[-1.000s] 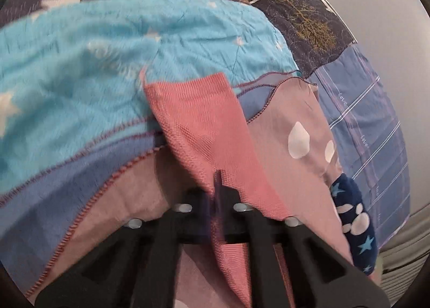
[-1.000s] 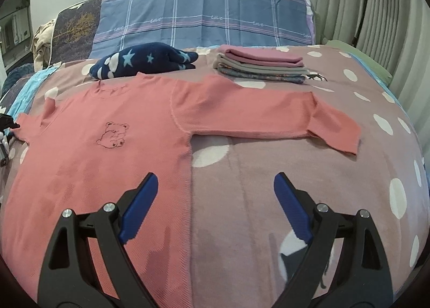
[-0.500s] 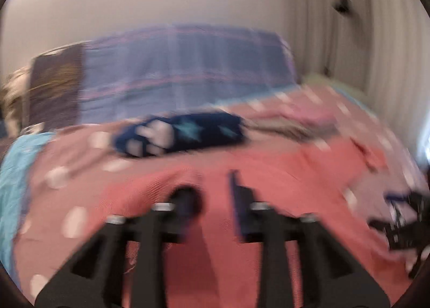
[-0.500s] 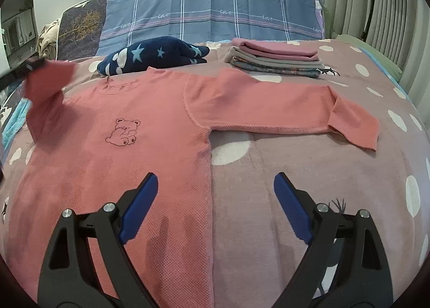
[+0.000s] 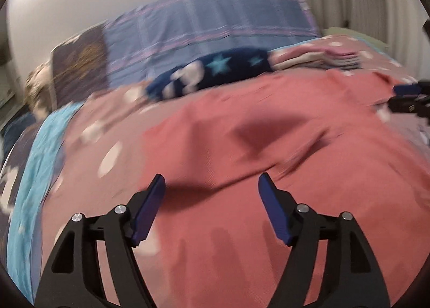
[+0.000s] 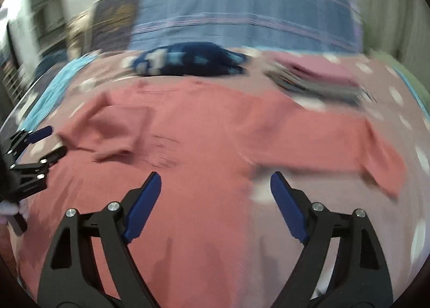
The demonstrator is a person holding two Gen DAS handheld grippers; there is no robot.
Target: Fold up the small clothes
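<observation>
A salmon-pink long-sleeved shirt [image 6: 209, 130] lies flat on the polka-dot bedspread [image 6: 397, 98]; it also fills the left wrist view [image 5: 263, 152]. Its left sleeve [image 6: 113, 130] is folded in over the chest; its right sleeve [image 6: 349, 144] stretches out to the right. My left gripper [image 5: 212, 187] is open and empty above the shirt's left part, and it shows at the left edge of the right wrist view [image 6: 53, 141]. My right gripper [image 6: 215, 181] is open and empty over the shirt's lower body, and it shows at the right edge of the left wrist view [image 5: 403, 97]. Both views are blurred.
A navy garment with stars [image 6: 188, 63] lies behind the shirt. A stack of folded clothes [image 6: 317, 77] sits at the back right. A blue plaid pillow [image 6: 242, 17] leans on the wall. A turquoise blanket [image 5: 35, 163] covers the bed's left side.
My left gripper carried the left sleeve over the chest, let it go and opened. Both grippers have shifted; the views are now blurred by motion.
</observation>
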